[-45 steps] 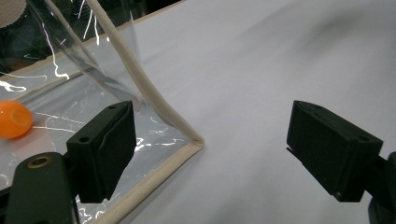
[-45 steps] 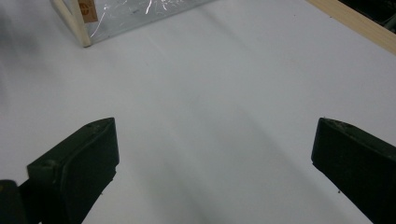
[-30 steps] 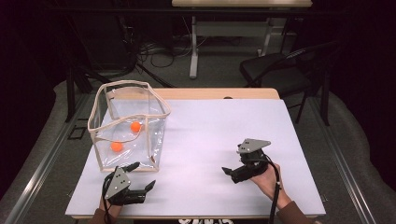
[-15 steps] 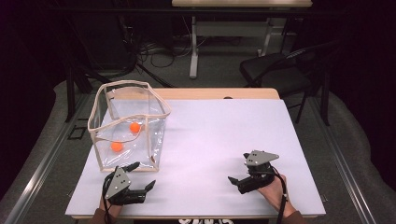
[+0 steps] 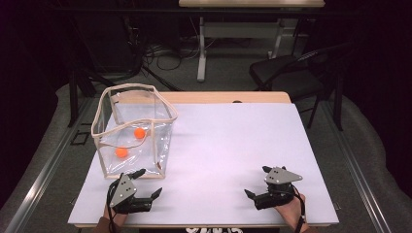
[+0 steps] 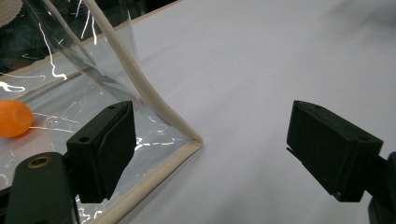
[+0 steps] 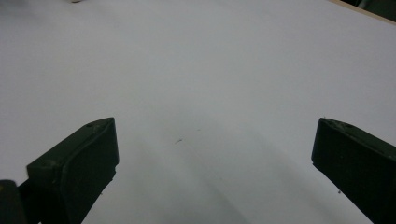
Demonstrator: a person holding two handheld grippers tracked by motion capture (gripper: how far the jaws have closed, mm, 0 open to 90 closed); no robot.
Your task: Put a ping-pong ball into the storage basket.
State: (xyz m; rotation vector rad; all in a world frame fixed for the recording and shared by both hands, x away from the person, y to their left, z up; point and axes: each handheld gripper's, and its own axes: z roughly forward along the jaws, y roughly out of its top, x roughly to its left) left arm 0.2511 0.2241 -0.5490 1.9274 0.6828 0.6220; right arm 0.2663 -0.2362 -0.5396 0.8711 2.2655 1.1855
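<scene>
Down at the near left, the left gripper (image 5: 147,182) rests with jaws wide apart, empty, just beside the clear bag's (image 5: 160,141) near corner; two orange balls (image 5: 140,133) lie inside. Near right, the right gripper (image 5: 257,182) gapes empty over the bare table (image 5: 233,141).

- No text, label, brand, number or sign can be read on anything in the pictures.
- At the table's (image 5: 204,145) near edge, between the two forearms in the high view, a strip of white marks on black shows, too small and cut off to make out.
</scene>
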